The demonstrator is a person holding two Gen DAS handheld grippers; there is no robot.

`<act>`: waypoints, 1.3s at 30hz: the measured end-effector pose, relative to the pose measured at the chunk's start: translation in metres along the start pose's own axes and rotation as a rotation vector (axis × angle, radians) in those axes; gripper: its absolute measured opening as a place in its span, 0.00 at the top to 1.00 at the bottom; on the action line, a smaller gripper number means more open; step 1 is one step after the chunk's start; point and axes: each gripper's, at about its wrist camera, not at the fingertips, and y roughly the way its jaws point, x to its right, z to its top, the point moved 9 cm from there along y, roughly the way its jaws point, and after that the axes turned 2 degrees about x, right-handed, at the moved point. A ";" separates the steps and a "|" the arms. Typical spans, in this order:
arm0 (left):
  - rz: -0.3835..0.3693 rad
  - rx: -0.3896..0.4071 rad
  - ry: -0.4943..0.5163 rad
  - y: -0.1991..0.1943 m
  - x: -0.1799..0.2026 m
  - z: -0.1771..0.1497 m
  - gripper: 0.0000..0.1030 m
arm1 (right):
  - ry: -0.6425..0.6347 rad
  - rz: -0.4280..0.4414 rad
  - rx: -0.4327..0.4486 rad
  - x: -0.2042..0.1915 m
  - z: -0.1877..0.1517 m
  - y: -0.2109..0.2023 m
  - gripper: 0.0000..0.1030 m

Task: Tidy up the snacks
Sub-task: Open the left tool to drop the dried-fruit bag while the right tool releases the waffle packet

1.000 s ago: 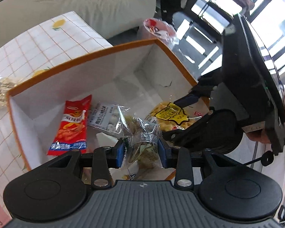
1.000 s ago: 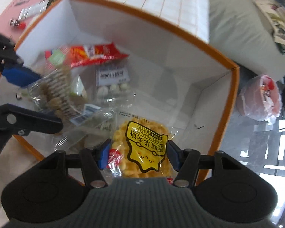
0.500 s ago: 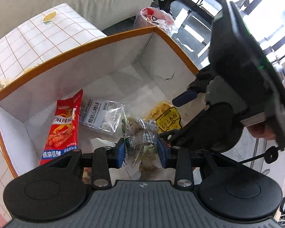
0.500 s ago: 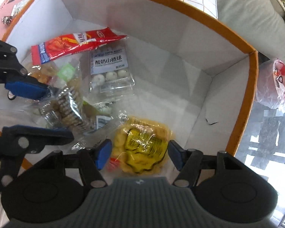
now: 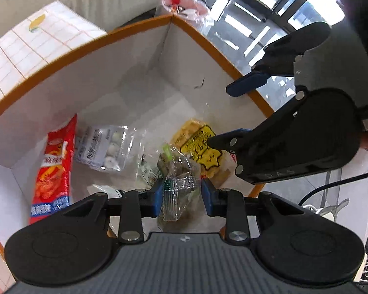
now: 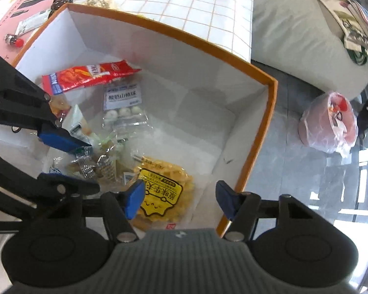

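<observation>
Sofa [image 6: 294, 31]: grey, beyond the table. Cloth [image 6: 184, 7]: white, gridded, lemon-printed, under the box. Box [image 6: 257, 132]: orange-rimmed, white inside, open-topped, holding all the packets below. Pink bag [image 6: 331, 125]: on the floor, well apart from the box. My right gripper [image 6: 180, 199]: jaws spread wide above the waffle pack [image 6: 162, 188], which lies flat on the box floor near the right wall, touching neither pad. My left gripper [image 5: 181, 196]: jaws pinching a clear packet [image 5: 179, 186] inside the box, just beside the waffle pack. Red packet [image 5: 54, 174]: lies along the left wall. Hawthorn-ball packet [image 5: 103, 147]: clear, white-labelled, between the red packet and the clear one.
</observation>
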 end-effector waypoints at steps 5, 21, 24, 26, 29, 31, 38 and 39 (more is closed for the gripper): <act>0.061 -0.015 0.007 0.007 -0.006 -0.005 0.51 | -0.011 0.004 0.006 -0.007 -0.007 0.006 0.41; 0.084 0.100 -0.004 -0.059 -0.007 -0.021 0.42 | -0.005 -0.018 0.009 -0.025 -0.002 -0.004 0.42; 0.110 0.130 -0.020 -0.078 -0.012 -0.028 0.42 | 0.019 -0.018 0.022 -0.030 0.000 -0.017 0.41; 0.131 0.155 -0.030 -0.093 -0.015 -0.034 0.42 | 0.037 -0.019 0.039 -0.035 0.002 -0.027 0.36; 0.160 0.195 -0.059 -0.116 -0.023 -0.046 0.42 | 0.068 -0.014 0.071 -0.048 0.006 -0.039 0.33; 0.190 0.225 -0.089 -0.129 -0.032 -0.054 0.42 | 0.084 -0.004 0.090 -0.058 0.009 -0.049 0.33; 0.262 0.333 -0.214 -0.177 -0.063 -0.094 0.42 | 0.160 0.048 0.184 -0.099 0.023 -0.082 0.32; 0.263 0.349 -0.238 -0.183 -0.068 -0.100 0.42 | 0.177 0.068 0.198 -0.107 0.026 -0.087 0.32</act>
